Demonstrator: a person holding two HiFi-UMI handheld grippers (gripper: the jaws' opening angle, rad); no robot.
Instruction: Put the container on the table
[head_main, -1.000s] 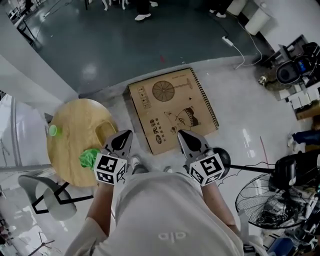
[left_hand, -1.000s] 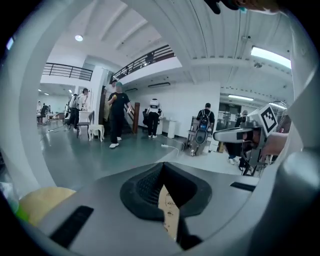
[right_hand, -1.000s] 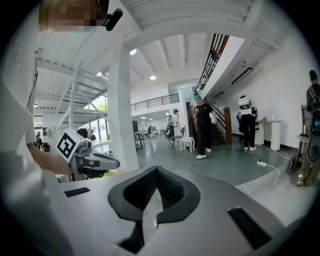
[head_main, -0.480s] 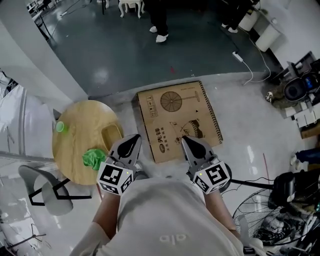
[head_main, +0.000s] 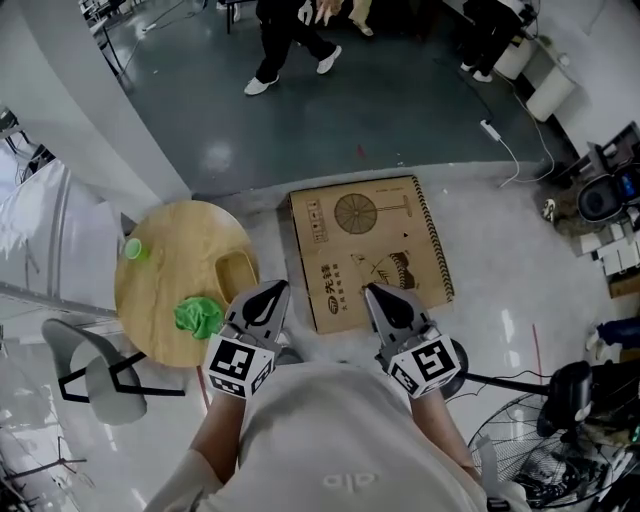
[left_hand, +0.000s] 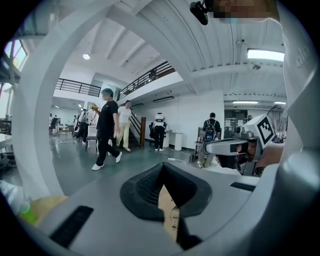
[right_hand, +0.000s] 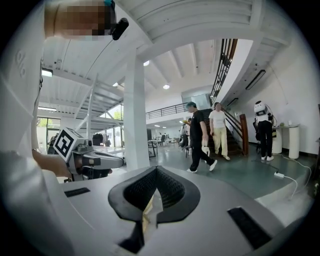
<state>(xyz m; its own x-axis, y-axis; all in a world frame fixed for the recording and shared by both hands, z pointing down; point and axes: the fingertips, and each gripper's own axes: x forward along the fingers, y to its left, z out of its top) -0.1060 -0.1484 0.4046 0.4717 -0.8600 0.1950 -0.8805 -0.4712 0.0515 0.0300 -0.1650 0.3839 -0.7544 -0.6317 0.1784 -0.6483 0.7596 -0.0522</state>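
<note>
- Head view: the container (head_main: 236, 275), a tan tub, sits on the right part of the round wooden table (head_main: 165, 280) at left. Can't tell what's in it from up here, the inside just looks tan.
- Same table: a green cloth (head_main: 198, 316) is bunched just left & near of the container, w/ a small green cup (head_main: 133, 249) at the far-left edge, well apart from both.
- The left gripper (head_main: 277, 290) is clenched w/ nothing in it, tips hanging just near-right of the container, not touching. The right gripper (head_main: 372, 290) is also clenched & empty, over the near edge of a flat cardboard box (head_main: 370, 250) on the floor.
- Other stuff: a grey chair (head_main: 95, 375) near-left of the table, a wire fan guard (head_main: 530, 470) near-right, and a person (head_main: 285, 40) walking on the dark floor at the far side.
- Left gripper view: left gripper (left_hand: 167, 192) pads are closed together w/ nothing in them. Only a thin slit, and the cardboard box (left_hand: 170, 212) print shows through it. The right gripper (left_hand: 235, 147) is off to the right, and a person in black (left_hand: 106, 130) is walking at far left.
- Right gripper view: right gripper (right_hand: 152, 200) pads are together, gripping nothing. The left gripper (right_hand: 95, 161) is at left by a white pillar (right_hand: 136, 115), w/ a person in black (right_hand: 197, 135) walking beyond.
</note>
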